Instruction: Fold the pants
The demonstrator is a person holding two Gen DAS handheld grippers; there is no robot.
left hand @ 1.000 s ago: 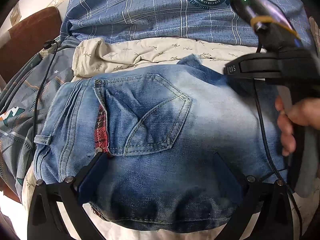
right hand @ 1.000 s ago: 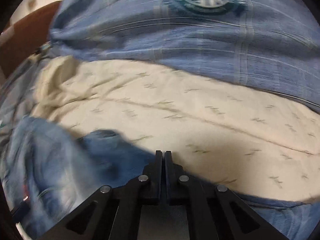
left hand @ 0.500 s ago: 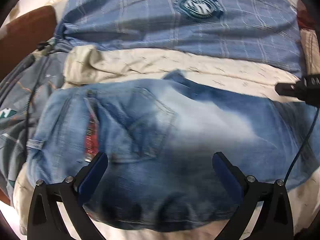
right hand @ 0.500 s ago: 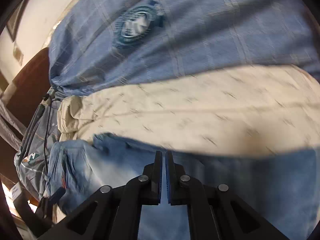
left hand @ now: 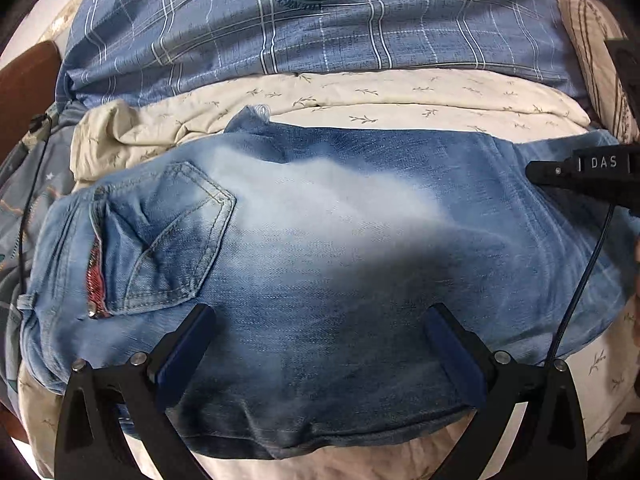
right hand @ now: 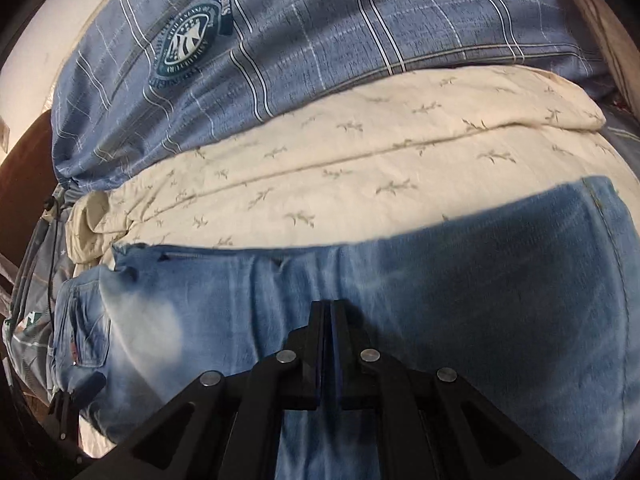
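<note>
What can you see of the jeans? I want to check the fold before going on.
The jeans are faded light-blue denim, paler in the middle, lying folded and fairly flat across a cream leaf-print sheet. A stitched back pocket faces up at the left, beside a red patterned strip. A frayed edge shows at the top. The open left gripper hovers over the near fold.

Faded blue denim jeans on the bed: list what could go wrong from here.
1. The right gripper is shut with no cloth between its fingers, so a pull now would likely move nothing on the faded blue denim jeans.
2. Its thin black cable hangs over the jeans and could snag in a fold.
3. The wide-open left gripper, closing here, might also pinch the loose cream leaf-print sheet.
</note>
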